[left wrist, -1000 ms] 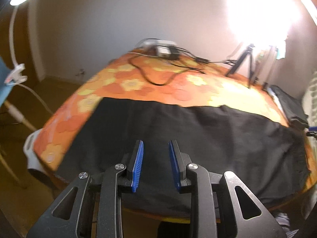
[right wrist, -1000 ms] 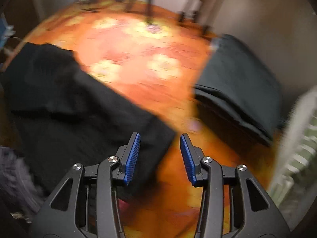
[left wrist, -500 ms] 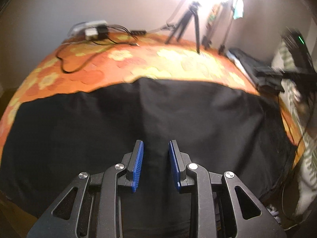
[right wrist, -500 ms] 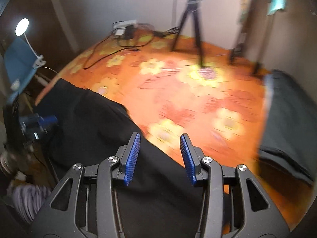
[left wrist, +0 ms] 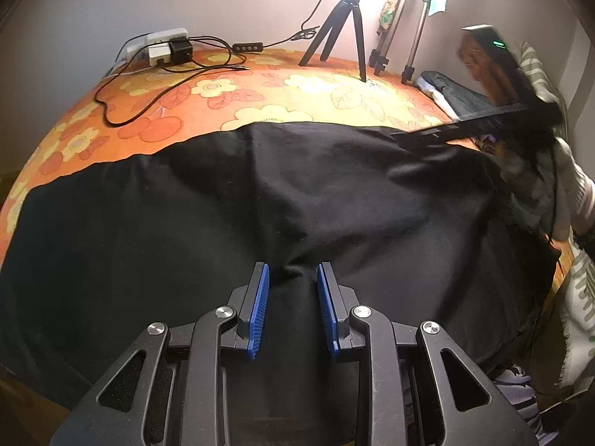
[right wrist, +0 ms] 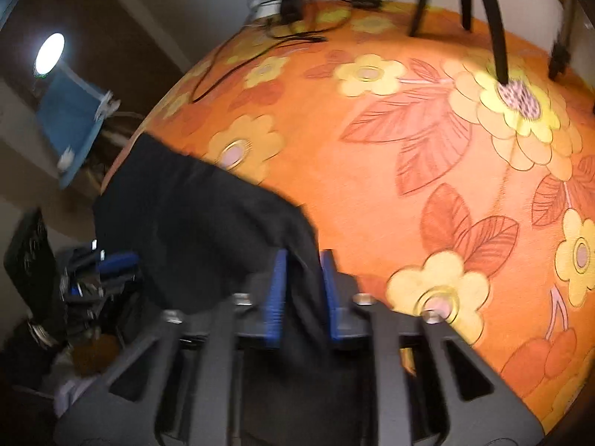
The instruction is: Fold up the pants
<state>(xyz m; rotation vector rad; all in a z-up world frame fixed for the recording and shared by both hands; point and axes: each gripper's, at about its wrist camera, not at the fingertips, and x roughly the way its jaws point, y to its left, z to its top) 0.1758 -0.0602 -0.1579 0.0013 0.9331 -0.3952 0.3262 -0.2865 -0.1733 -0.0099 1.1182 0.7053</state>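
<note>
The black pants (left wrist: 260, 204) lay spread across the lower half of the left wrist frame, covering the near part of the orange flowered tablecloth (left wrist: 260, 85). My left gripper (left wrist: 293, 278) sat at the bottom centre, its blue pads apart, with a raised fold of the cloth between them; I could not tell whether the pads touched the fabric. At the right edge of that frame my right gripper (left wrist: 446, 132) reached in over the pants' far edge, blurred. In the right wrist frame, the right gripper (right wrist: 303, 267) stood at the lower centre with a strip of the pants (right wrist: 193, 204) between its blue pads, which were still parted; the blur hid whether they gripped it. A black tripod (left wrist: 340, 22) stood at the top centre of the left frame, and a power strip (left wrist: 160, 46) with cables lay at the upper left.
</note>
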